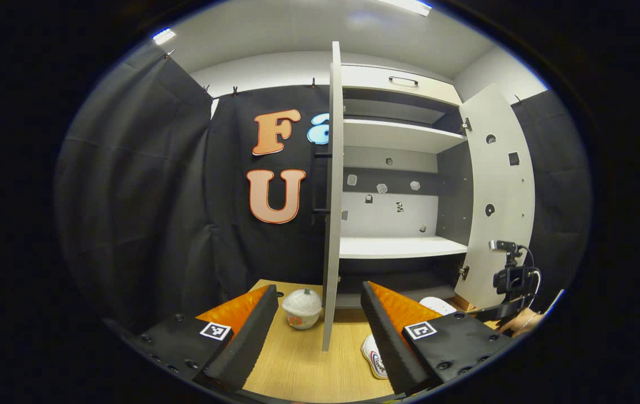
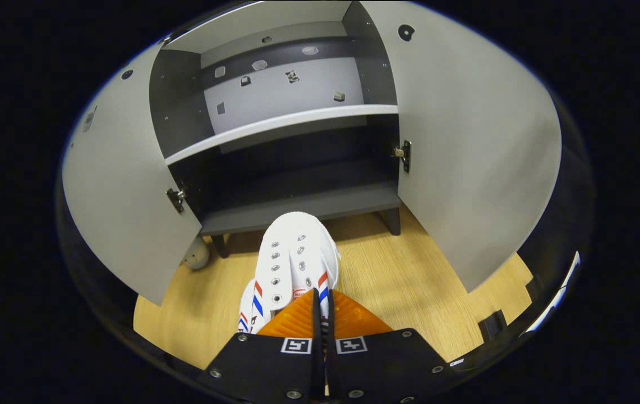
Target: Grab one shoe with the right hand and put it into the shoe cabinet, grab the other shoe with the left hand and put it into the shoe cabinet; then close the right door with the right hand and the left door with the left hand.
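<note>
Shoe (image 2: 297, 258) seemingly pinched by the closed right gripper (image 2: 320, 314) before the shoe cabinet (image 2: 297, 210); left gripper (image 1: 314, 331) gapes open.

This is a staged recording booth got up as a bit of a home hallway, not a lived-in room: black cloth (image 1: 146, 185) hangs clipped up as walls under a plain white ceiling with strip lights (image 1: 164, 36). A grey shoe cabinet (image 2: 297, 207) with both doors open stands on a wood-look floor (image 2: 409, 280), small marker tags (image 1: 399, 206) stuck to its back panel.
</note>
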`<state>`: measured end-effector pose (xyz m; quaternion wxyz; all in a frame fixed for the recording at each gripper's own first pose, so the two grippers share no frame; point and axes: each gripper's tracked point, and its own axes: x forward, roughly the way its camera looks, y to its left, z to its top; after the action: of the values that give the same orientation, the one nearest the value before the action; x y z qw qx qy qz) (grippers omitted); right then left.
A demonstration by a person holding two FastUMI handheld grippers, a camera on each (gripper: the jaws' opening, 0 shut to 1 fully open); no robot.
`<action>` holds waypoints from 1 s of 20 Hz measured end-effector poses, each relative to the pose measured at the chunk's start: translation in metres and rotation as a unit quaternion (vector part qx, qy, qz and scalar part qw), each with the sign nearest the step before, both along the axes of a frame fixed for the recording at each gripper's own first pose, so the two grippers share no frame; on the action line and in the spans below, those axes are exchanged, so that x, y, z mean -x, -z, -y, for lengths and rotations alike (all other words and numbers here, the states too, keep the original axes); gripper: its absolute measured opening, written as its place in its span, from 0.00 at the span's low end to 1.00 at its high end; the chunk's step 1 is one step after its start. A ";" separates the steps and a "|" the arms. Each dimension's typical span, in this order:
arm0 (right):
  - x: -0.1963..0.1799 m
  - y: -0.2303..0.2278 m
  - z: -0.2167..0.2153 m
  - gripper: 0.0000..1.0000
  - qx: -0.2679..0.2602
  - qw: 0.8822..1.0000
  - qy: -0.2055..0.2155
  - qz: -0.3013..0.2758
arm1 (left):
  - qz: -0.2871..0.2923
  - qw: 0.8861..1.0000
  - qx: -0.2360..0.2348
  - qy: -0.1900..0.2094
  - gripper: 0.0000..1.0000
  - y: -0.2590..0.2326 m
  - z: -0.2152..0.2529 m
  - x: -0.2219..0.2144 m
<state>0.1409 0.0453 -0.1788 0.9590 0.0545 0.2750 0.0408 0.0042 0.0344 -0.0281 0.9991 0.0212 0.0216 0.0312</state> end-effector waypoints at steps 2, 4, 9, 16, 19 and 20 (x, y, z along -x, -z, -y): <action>-0.012 -0.040 -0.003 0.01 -0.001 1.000 -0.006 0.017 | 0.004 1.000 0.004 0.008 0.96 -0.002 0.004 -0.004; -0.018 -0.074 -0.003 0.01 -0.011 0.999 -0.012 0.034 | 0.009 1.000 0.000 0.016 0.96 -0.004 0.008 -0.007; -0.034 -0.144 -0.007 0.01 -0.004 0.997 -0.017 0.081 | 0.015 1.000 -0.002 0.018 0.96 -0.003 0.009 -0.014; -0.083 -0.220 0.001 0.01 0.002 0.993 -0.010 0.114 | 0.006 1.000 0.001 0.002 0.99 0.007 -0.001 -0.021; -0.134 -0.238 -0.006 0.01 0.001 0.993 -0.007 0.118 | 0.004 1.000 0.002 -0.007 0.96 0.009 -0.008 -0.027; -0.148 -0.242 -0.007 0.01 0.001 0.993 -0.006 0.117 | 0.004 1.000 -0.001 -0.012 0.96 0.007 -0.012 -0.029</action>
<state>0.2890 0.0519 0.0628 0.9844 0.0462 0.1614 0.0524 0.0334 0.0465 -0.0354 0.9987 0.0220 0.0174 0.0432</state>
